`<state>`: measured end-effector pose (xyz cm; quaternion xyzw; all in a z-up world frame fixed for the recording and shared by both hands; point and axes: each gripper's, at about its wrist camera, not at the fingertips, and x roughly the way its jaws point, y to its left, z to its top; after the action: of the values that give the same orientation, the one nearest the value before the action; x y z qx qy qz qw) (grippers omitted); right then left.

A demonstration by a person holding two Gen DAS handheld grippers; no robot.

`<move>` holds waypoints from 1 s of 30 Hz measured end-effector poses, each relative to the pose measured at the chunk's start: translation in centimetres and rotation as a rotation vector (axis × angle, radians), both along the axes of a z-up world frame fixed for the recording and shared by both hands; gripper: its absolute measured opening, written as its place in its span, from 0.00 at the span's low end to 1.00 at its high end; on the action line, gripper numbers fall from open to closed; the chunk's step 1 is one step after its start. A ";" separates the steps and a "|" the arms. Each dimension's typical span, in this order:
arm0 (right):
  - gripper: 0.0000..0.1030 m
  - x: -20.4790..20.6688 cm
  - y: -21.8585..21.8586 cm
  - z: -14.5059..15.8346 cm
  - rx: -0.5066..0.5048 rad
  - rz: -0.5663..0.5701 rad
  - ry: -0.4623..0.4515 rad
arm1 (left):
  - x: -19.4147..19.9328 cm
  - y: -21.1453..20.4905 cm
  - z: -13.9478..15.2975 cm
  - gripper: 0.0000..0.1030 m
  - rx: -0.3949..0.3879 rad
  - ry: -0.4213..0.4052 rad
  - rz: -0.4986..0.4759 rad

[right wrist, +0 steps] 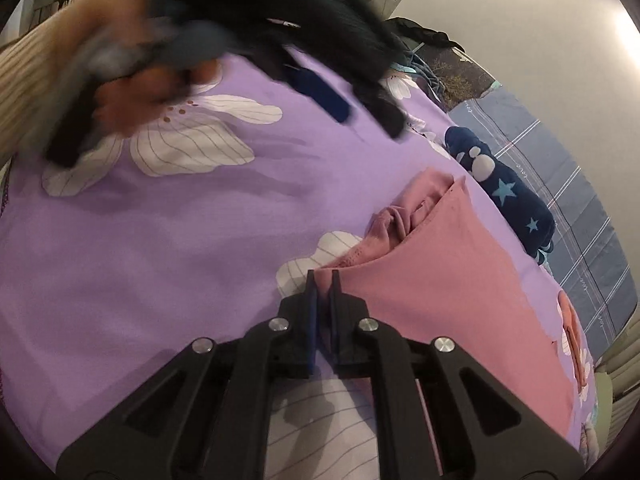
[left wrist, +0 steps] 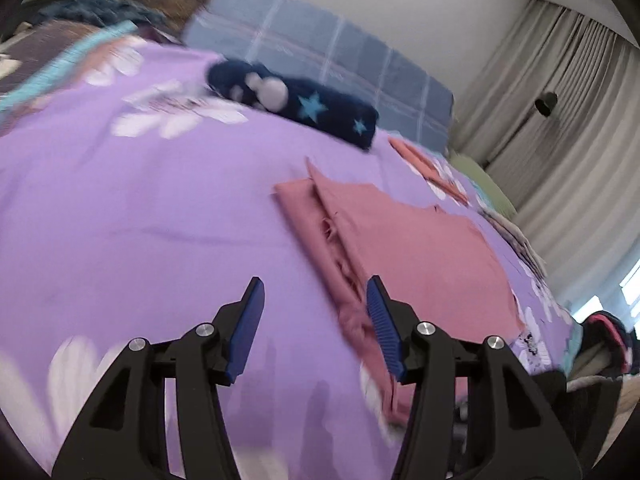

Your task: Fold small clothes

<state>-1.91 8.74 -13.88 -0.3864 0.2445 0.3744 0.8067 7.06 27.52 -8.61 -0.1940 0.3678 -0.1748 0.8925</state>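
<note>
- We see no box, basket or other container in either view; everything lies loose on a purple bedspread (left wrist: 120, 208) printed with white flowers.
- In the left wrist view, the left gripper (left wrist: 316, 312) hangs over the bedspread with its blue-padded jaws spread apart and nothing between them; its right-hand finger sits just over the bunched edge of the pink garment (left wrist: 420, 248).
- The pink garment lies flat on the bedspread to the right of centre, already doubled over itself. Its long axis runs from the near edge of the bed away towards the pillow, and the gathered, puckered edge runs along its left side.
- Beyond it, a rolled navy piece with light blue stars (left wrist: 296, 104) lies crosswise, close to a blue checked pillow (left wrist: 328, 56).
- Farther right we make out a smaller pink item (left wrist: 424, 164) on the bedspread, well apart from the main garment; motion blur keeps us from saying what it is.
- In the right wrist view, a person's hand (right wrist: 132, 96) grips the left gripper's handle at upper left, heavily blurred.
- The right gripper (right wrist: 324, 280) has its jaws pressed nearly together, pinching the near left corner of the pink garment, where the fabric edge meets the bedspread.
</note>
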 end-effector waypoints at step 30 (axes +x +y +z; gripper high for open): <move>0.07 0.2 -0.9 0.4 0.066 0.004 0.060 | 8.7 3.2 -4.0 0.46 -0.301 0.069 0.133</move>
<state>-1.72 7.86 -13.46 -0.3487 0.2554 0.3953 0.8106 15.77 30.72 -12.61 -0.3552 0.3543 -0.1618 0.8498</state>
